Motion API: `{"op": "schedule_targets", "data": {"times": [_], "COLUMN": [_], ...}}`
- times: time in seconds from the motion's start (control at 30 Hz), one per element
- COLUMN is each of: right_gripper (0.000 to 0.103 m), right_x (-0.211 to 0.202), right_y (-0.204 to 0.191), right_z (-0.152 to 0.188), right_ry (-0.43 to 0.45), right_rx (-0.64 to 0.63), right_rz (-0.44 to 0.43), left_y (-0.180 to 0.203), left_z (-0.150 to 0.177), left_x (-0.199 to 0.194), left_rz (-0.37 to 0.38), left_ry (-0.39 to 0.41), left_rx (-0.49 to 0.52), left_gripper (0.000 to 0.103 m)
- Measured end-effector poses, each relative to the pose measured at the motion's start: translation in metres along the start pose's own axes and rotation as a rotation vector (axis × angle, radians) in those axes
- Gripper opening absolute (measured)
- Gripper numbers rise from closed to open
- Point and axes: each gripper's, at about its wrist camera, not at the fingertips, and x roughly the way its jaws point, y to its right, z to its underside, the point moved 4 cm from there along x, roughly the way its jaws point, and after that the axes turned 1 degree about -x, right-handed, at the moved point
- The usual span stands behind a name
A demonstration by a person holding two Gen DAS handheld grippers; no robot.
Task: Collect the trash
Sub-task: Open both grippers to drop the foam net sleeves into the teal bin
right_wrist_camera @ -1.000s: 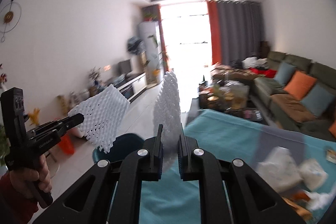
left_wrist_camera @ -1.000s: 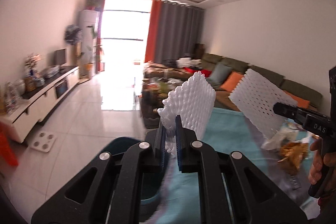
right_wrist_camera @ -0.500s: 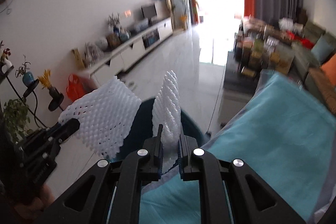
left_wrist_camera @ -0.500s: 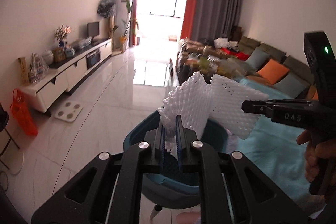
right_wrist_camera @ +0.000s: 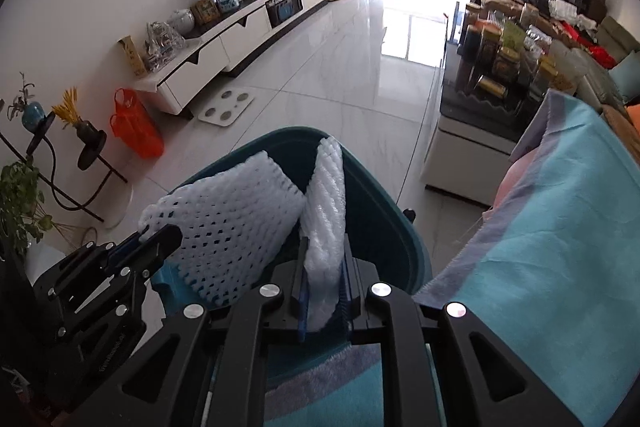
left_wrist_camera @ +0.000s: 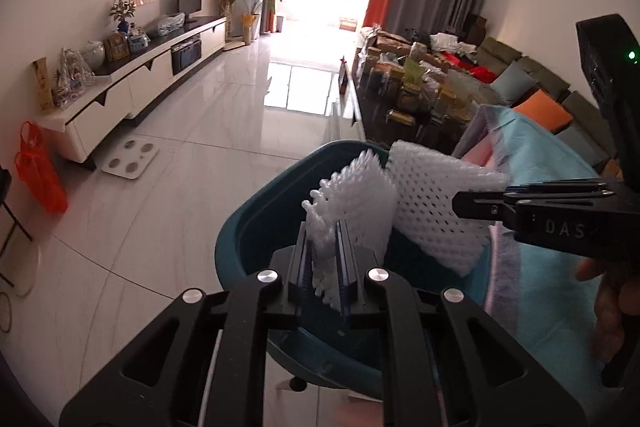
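Observation:
My left gripper (left_wrist_camera: 324, 231) is shut on a white foam net sleeve (left_wrist_camera: 356, 195), which hangs over the opening of a teal bin (left_wrist_camera: 256, 227). The right gripper (left_wrist_camera: 458, 203) comes in from the right with a second white foam net (left_wrist_camera: 432, 215), touching the first. In the right wrist view, my right gripper (right_wrist_camera: 325, 251) has its foam net (right_wrist_camera: 326, 203) between the pads; its jaws are opening and the net still sits upright over the teal bin (right_wrist_camera: 384, 227). The left gripper (right_wrist_camera: 170, 233) holds its foam net (right_wrist_camera: 232, 227) beside it.
A table with a teal cloth (right_wrist_camera: 560, 247) lies right of the bin. A cluttered coffee table (left_wrist_camera: 404, 95) and a sofa (left_wrist_camera: 520, 83) stand beyond. On the tiled floor are a white scale (left_wrist_camera: 130, 157), an orange bag (left_wrist_camera: 38, 167) and a white TV cabinet (left_wrist_camera: 140, 79).
Both grippers have dropped and tilted down from above the table to the bin. The two foam nets now hang close together over its opening.

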Motion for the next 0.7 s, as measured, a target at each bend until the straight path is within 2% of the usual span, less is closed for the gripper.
{"op": "schedule_targets", "data": {"times": [0.03,0.1,0.13,0.37,0.47,0.5,0.57,0.6,0.7], "right_gripper": [0.014,0.028,0.031,0.036,0.055,0.059,0.063,0.072,0.078], "right_x": [0.002,0.004,0.004,0.001,-0.01,-0.015,-0.027,-0.034,-0.053], "right_y": [-0.001,-0.004,-0.002,0.005,0.006,0.007,0.007,0.008,0.009], "right_z": [0.0,0.0,-0.001,-0.006,-0.008,-0.008,-0.009,-0.009,-0.008], "right_ry": [-0.006,-0.011,-0.009,0.013,0.057,0.075,0.118,0.139,0.198], "right_rx": [-0.002,-0.005,-0.004,0.008,0.001,-0.004,-0.02,-0.025,-0.039], "right_rz": [0.002,-0.002,0.002,0.003,0.017,0.025,0.039,0.046,0.066], "left_y": [0.001,0.001,0.0,0.003,0.001,0.001,0.001,0.0,0.001], "left_z": [0.0,0.002,0.001,0.003,0.0,-0.002,-0.009,-0.011,-0.019], "left_x": [0.005,0.011,0.015,0.001,-0.013,-0.019,-0.033,-0.04,-0.065], "left_rz": [0.003,0.0,0.0,-0.014,-0.024,-0.029,-0.032,-0.035,-0.031], "left_ry": [-0.002,-0.008,-0.013,0.016,0.057,0.073,0.109,0.123,0.181], "left_rx": [0.0,-0.003,-0.006,-0.038,-0.049,-0.053,-0.059,-0.062,-0.069], "left_gripper": [0.016,0.022,0.025,0.045,0.067,0.074,0.081,0.088,0.098]}}
